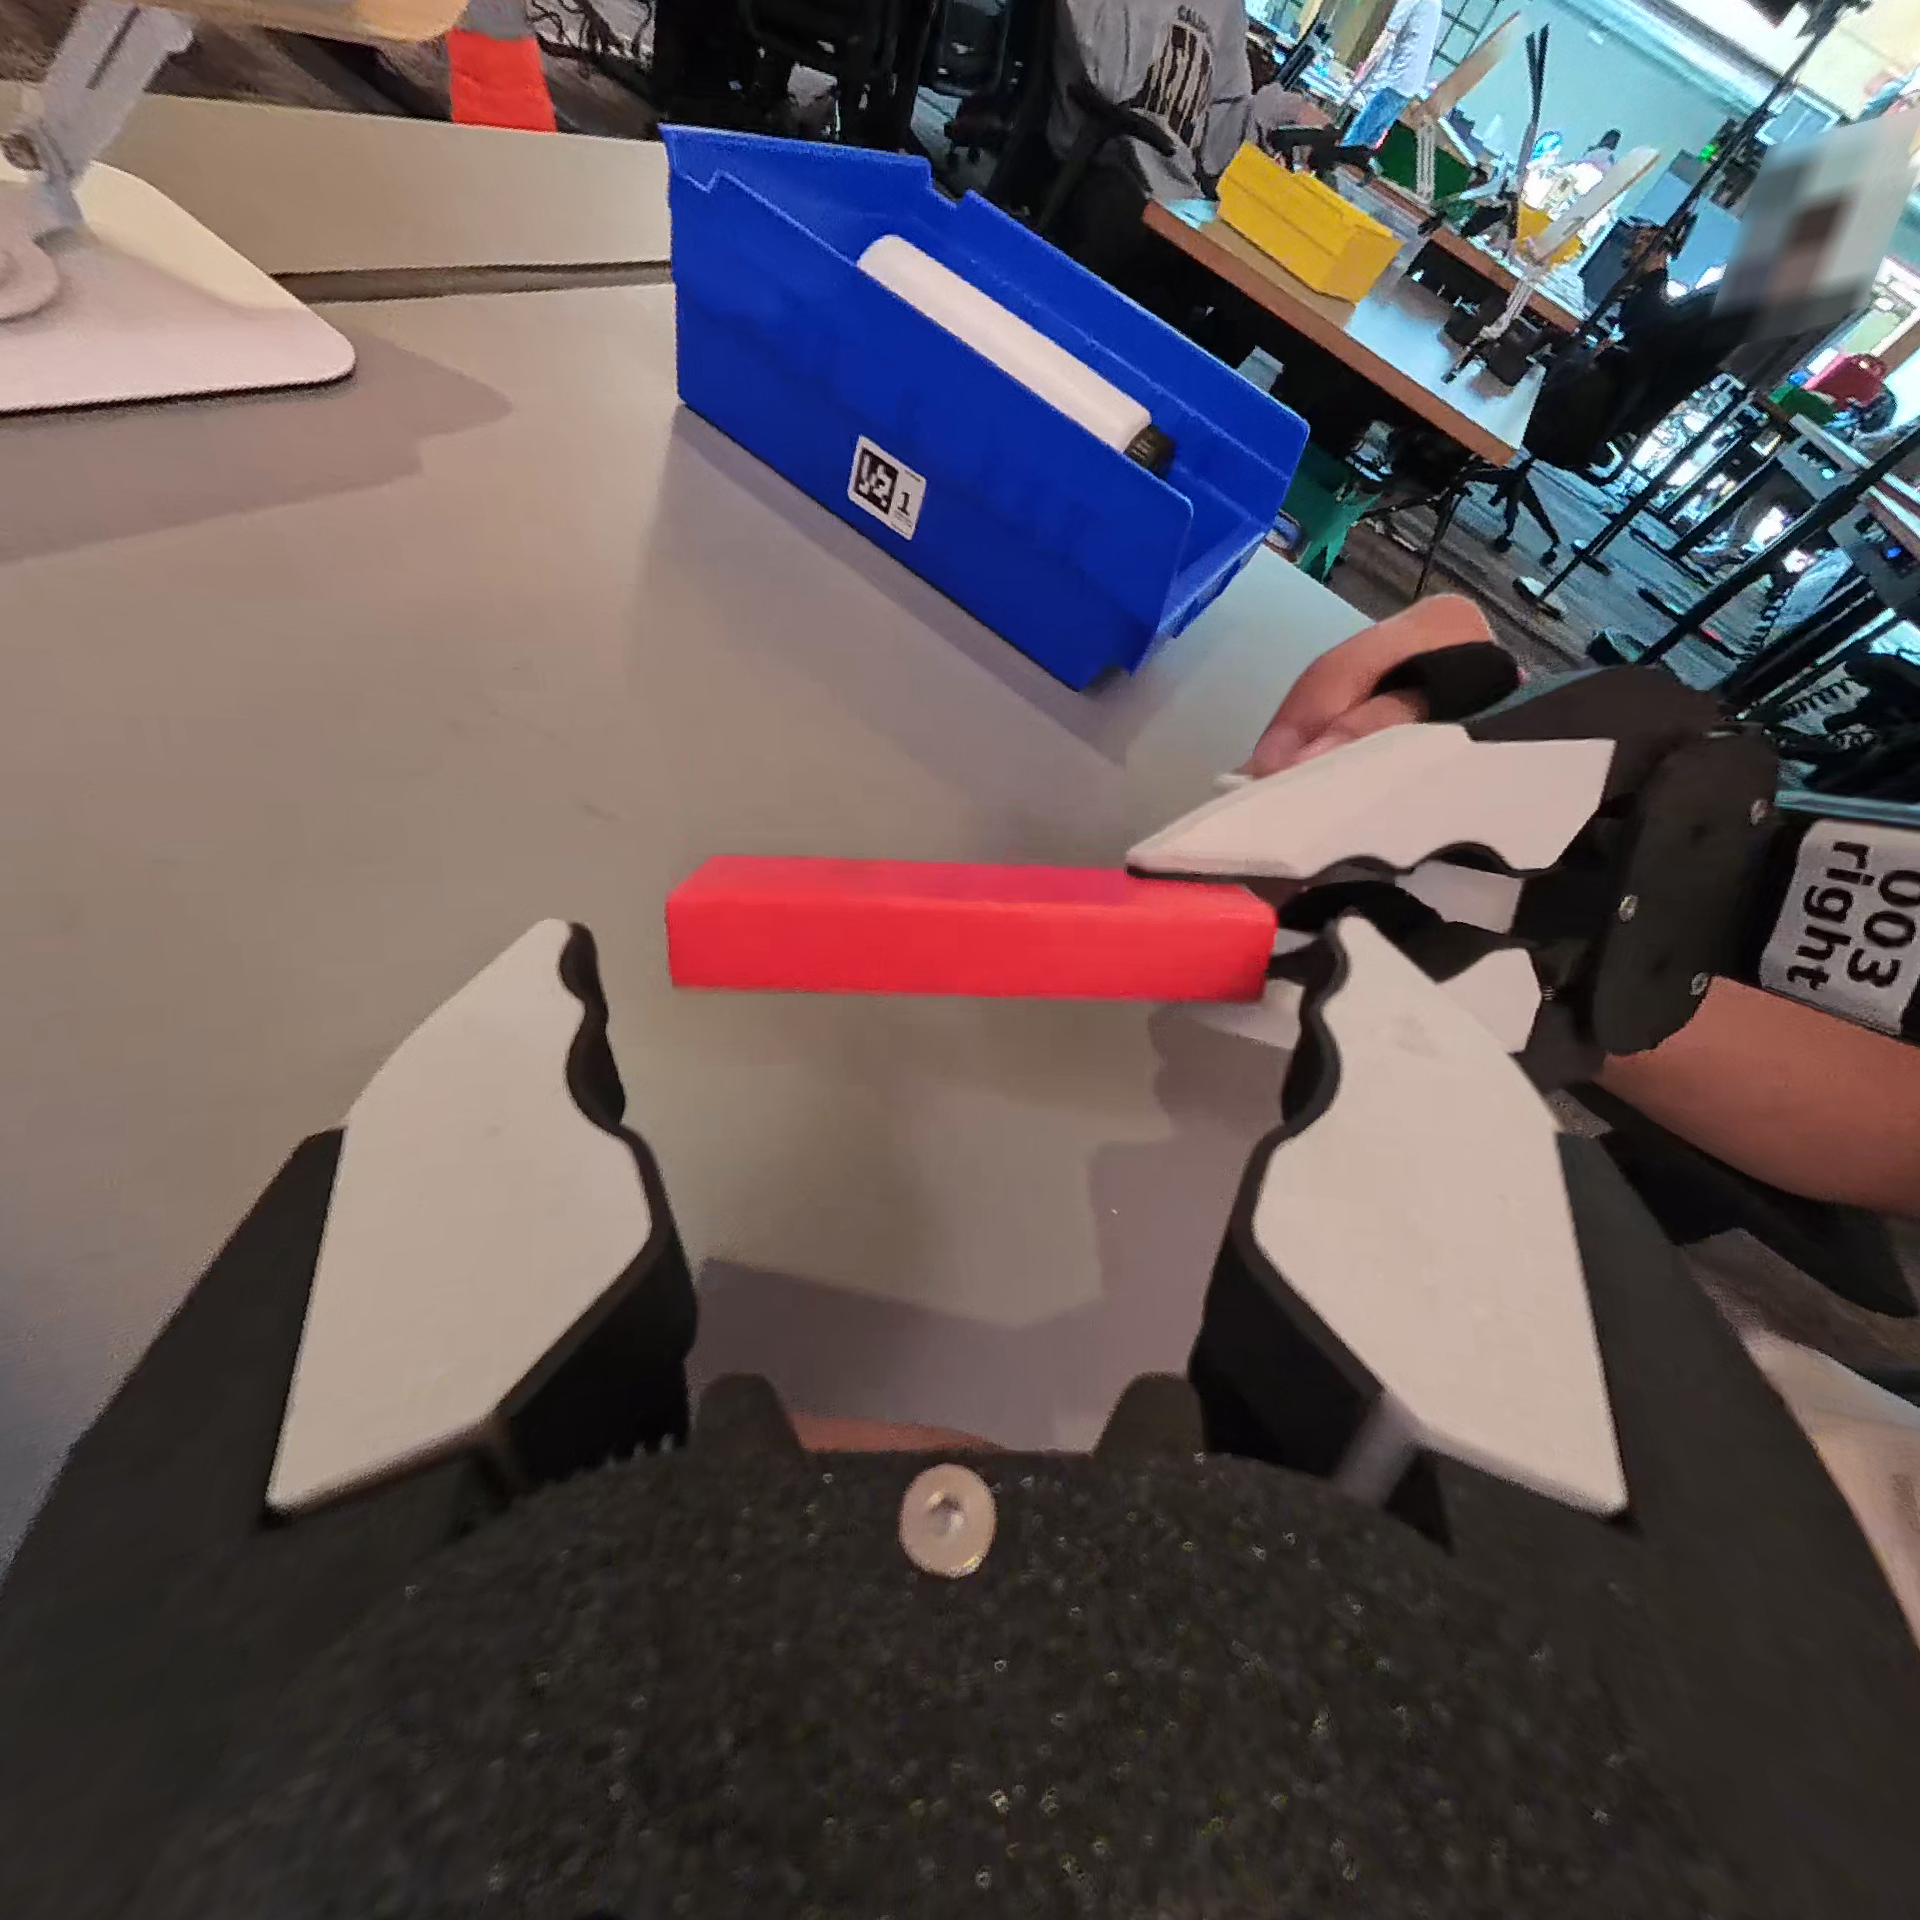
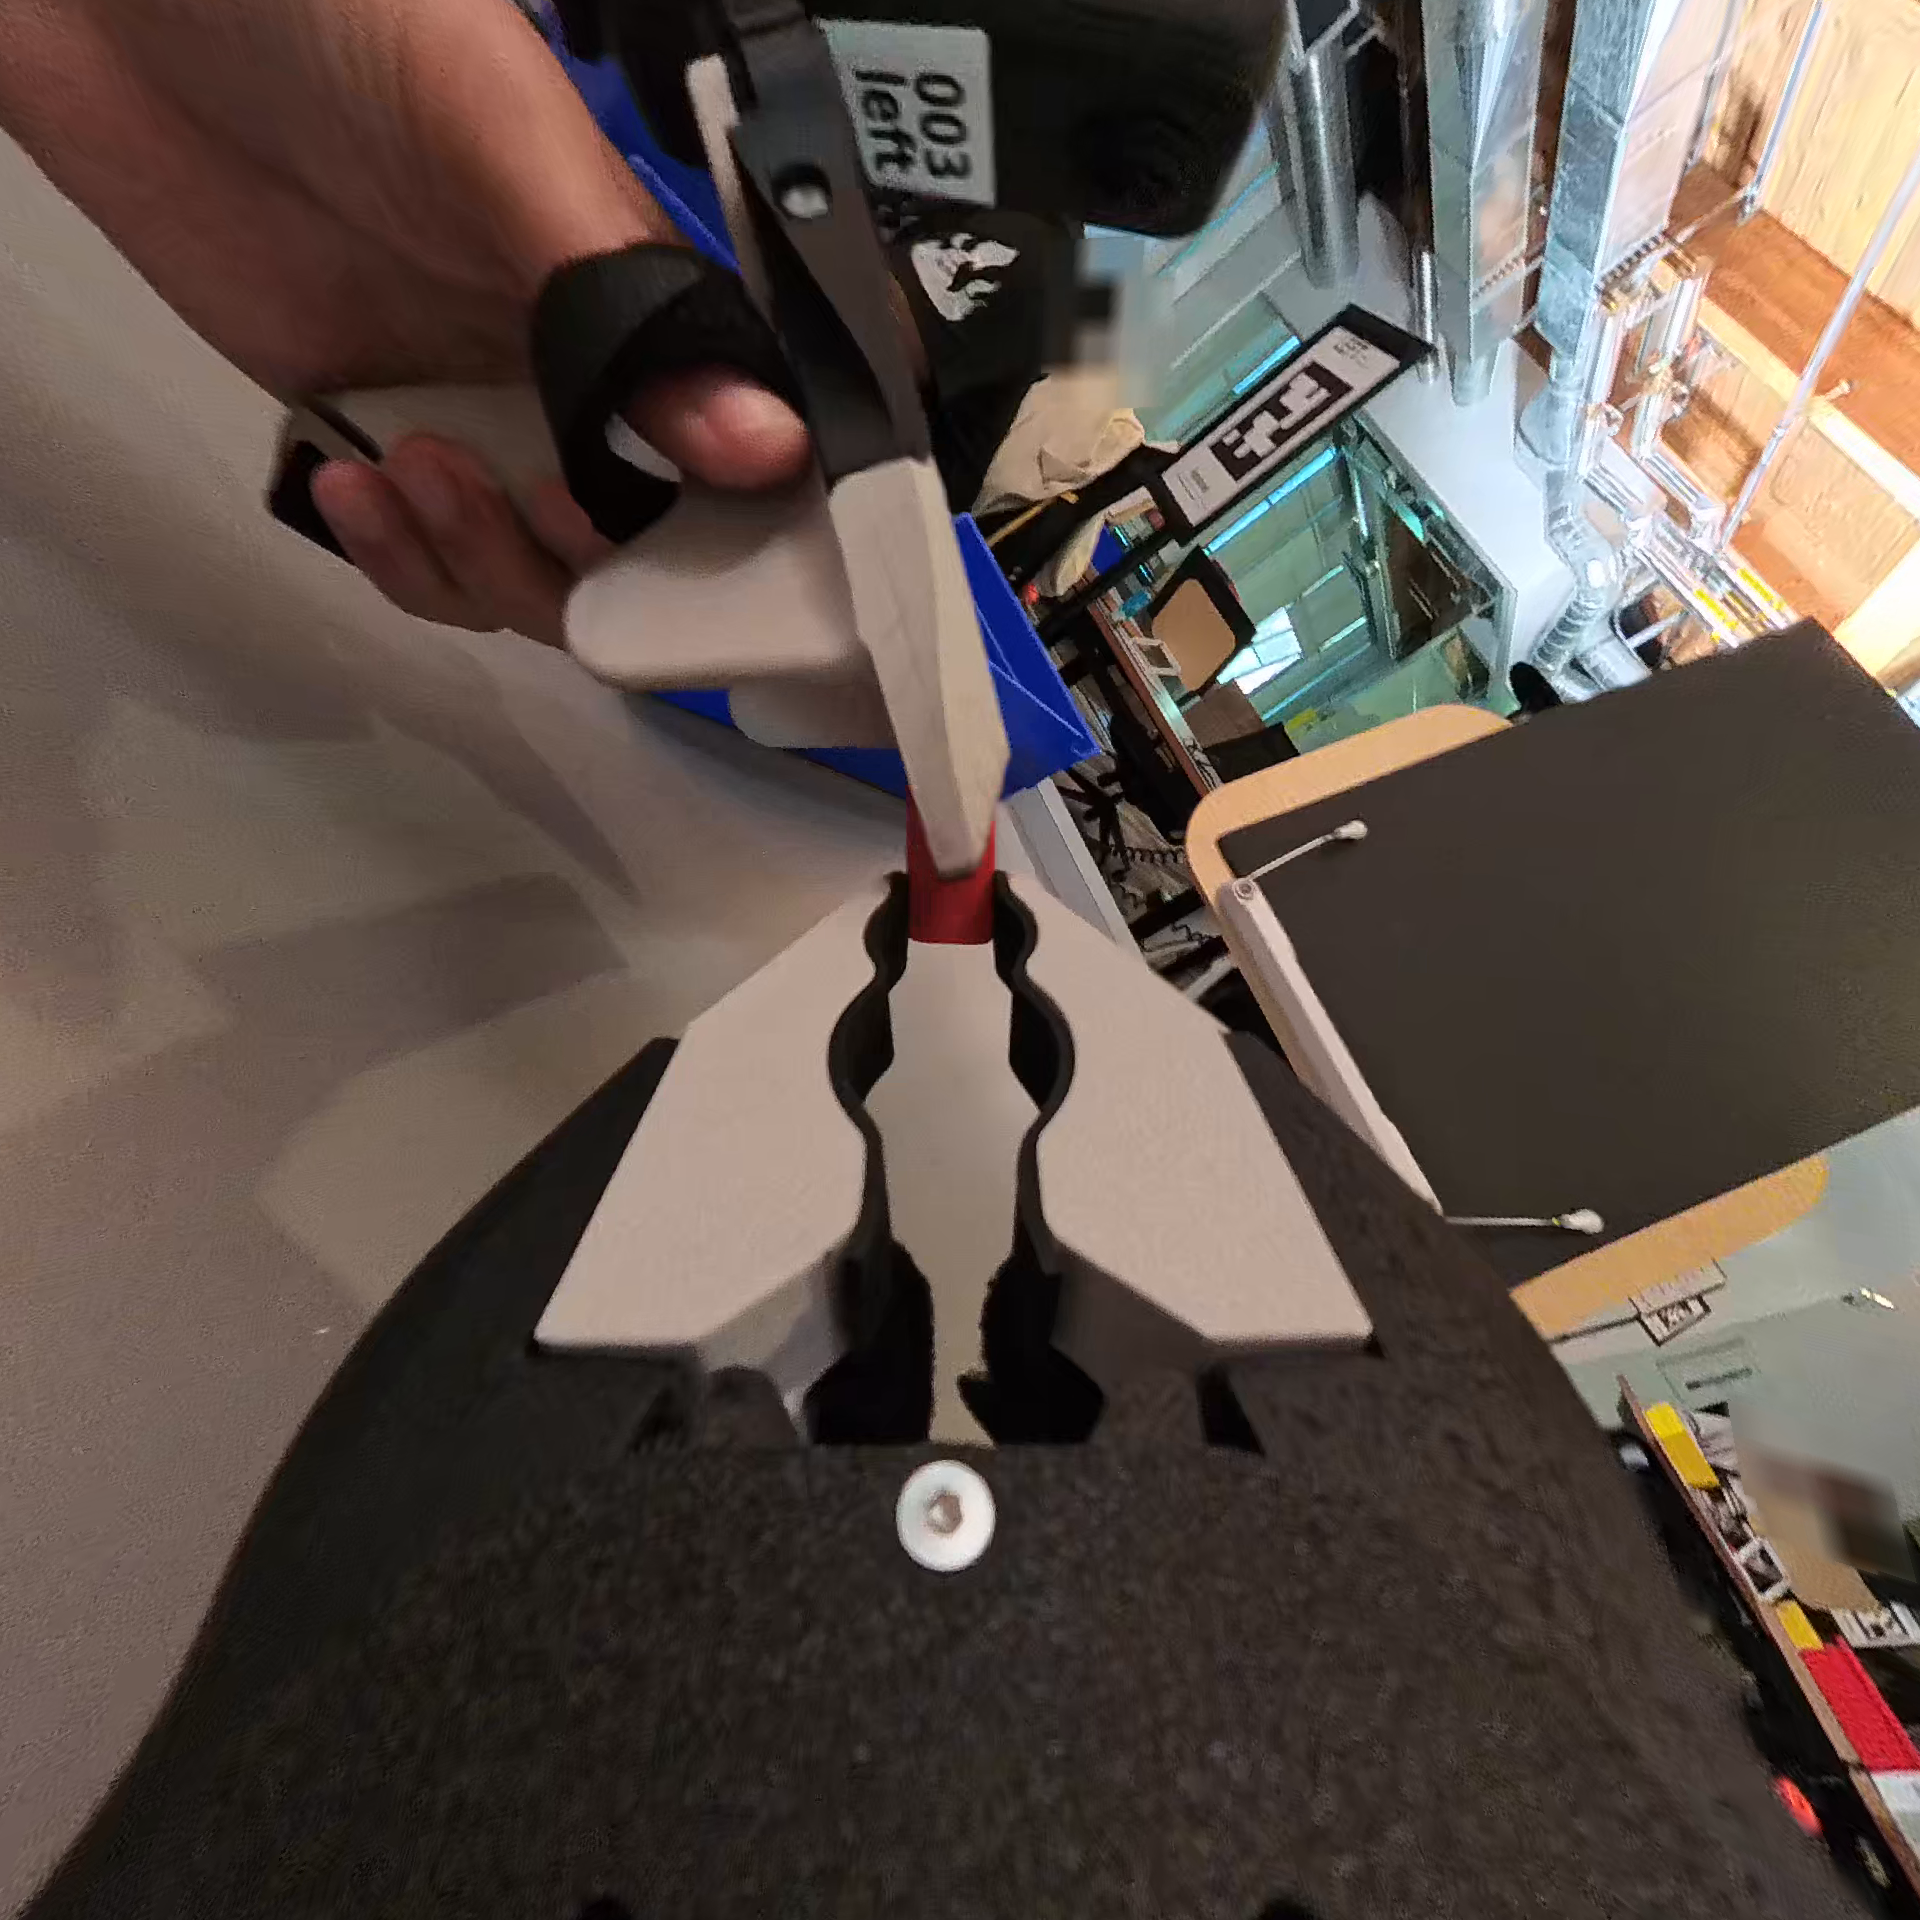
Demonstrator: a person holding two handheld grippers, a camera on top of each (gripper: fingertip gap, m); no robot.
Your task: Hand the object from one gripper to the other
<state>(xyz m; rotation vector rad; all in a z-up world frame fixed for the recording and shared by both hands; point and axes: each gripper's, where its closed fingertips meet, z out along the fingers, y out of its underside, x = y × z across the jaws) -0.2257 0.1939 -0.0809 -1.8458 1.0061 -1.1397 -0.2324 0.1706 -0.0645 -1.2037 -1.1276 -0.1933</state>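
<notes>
Blue bin (image 1: 935,468): plastic, standing on the grey table (image 1: 312,727); holds a white block (image 1: 997,343) with a dark end.
Red block (image 1: 966,940): in front of the bin, held level above the table.
Right gripper (image 1: 1262,914): clamped on the block's right end.
Left gripper (image 1: 945,997): spread wide, just short of the block, holding nothing.
White stand base (image 1: 156,301): far left of the bin.

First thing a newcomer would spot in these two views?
The red block, held level above the grey table with the right gripper shut on one end. The left gripper is wide open just short of it. Behind stands a blue bin holding a white object.
</notes>
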